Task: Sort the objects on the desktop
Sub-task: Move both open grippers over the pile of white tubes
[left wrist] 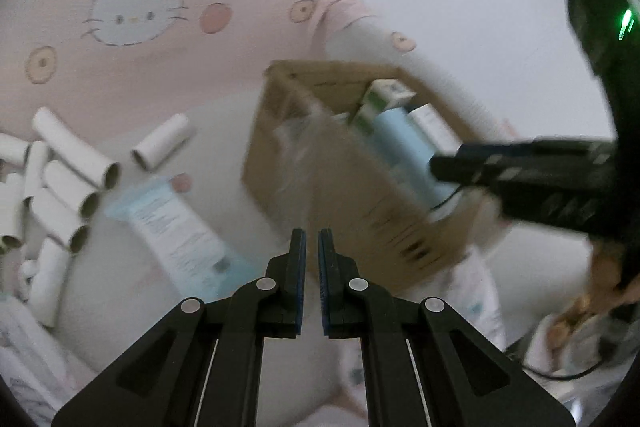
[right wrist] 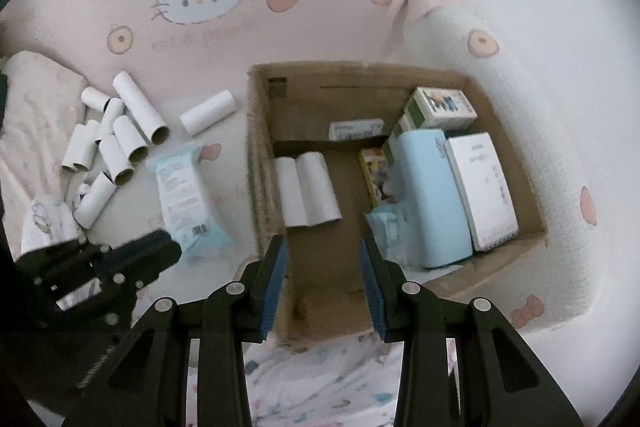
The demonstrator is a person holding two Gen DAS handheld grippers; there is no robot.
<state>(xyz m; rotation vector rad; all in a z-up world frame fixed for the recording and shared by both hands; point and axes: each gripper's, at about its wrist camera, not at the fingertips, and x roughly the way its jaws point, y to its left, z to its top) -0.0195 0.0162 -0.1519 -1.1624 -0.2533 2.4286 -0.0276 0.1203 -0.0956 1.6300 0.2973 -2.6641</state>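
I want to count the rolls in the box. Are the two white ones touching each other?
Touching. In the right wrist view the two white rolls lie side by side in the cardboard box, with only a thin seam line and no gap between them.

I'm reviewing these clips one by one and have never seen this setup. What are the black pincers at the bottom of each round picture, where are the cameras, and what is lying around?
There is no robot here: a person holds a two-finger gripper in each hand, and a fisheye camera on each looks along its fingers. The left gripper is nearly shut and holds nothing. The right gripper is open and empty, over a cardboard box. Inside the box lie two white paper tubes, a light blue box, a white box and a few smaller packs. Outside, on a pink cartoon-cat sheet, sit a pile of loose paper tubes and a blue wipes pack. The left-wrist picture is motion-blurred.
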